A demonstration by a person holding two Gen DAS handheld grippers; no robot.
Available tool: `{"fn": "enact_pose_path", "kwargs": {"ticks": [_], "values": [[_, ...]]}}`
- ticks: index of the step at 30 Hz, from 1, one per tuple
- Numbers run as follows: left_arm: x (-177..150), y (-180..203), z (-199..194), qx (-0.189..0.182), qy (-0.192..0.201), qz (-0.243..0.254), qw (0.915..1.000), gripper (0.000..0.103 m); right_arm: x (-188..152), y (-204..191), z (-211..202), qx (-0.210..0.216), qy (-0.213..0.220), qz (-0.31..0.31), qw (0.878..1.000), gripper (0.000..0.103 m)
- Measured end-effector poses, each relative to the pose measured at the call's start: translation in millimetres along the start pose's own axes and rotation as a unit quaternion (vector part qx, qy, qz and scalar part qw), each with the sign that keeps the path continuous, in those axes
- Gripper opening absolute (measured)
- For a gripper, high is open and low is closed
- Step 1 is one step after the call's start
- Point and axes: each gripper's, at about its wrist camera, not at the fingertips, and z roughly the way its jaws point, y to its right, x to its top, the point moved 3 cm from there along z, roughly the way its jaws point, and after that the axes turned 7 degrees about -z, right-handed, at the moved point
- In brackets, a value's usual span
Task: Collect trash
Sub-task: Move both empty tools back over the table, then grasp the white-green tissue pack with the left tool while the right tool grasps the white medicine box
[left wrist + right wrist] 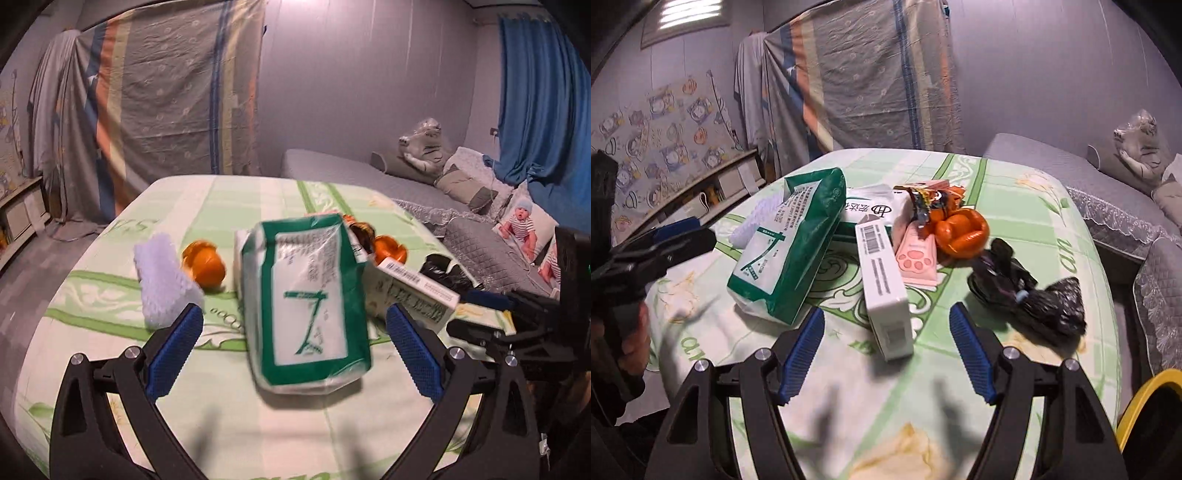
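One green-and-white tissue pack, long axis running away from the lens, between the spread, empty left gripper. One white barcoded box, lengthwise toward the camera, ahead of the right gripper, jaws apart, gripping nothing. Two orange peels, one pink paw-print packet, one black bag, one white foam net. Green floral tablecloth; bedroom, grey bed, blue curtain.

Hidden and cut-off parts on the table

The green-and-white packet hid most of the snack wrappers behind it and looked motion-blurred. The yellow rim was cropped by the right wrist view's edge. Print on the white box was too small to read.
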Motion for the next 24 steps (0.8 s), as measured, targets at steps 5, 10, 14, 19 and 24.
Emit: {"fn": "enact_pose_path", "kwargs": {"ticks": [5,10,14,19,24], "values": [[-9,-15,15,0.003,-0.032,-0.015,0.9994,0.095,7,2,33,-0.028,-0.029,0.001,0.999,0.067],[-20,-15,25,0.005,-0.047,-0.009,0.9988,0.095,2,4,53,-0.022,-0.044,0.013,0.999,0.063],[-19,-8,32,0.001,-0.056,-0.009,0.9984,0.095,-3,9,64,-0.017,-0.055,0.03,0.998,0.032],[-22,3,48,0.014,-0.071,0.012,0.9973,0.095,-2,21,45,0.001,-0.011,0.057,0.998,0.022],[-21,13,60,0.017,-0.088,0.024,0.9957,0.095,2,34,10,0.015,0.036,0.078,0.996,0.022]]}}
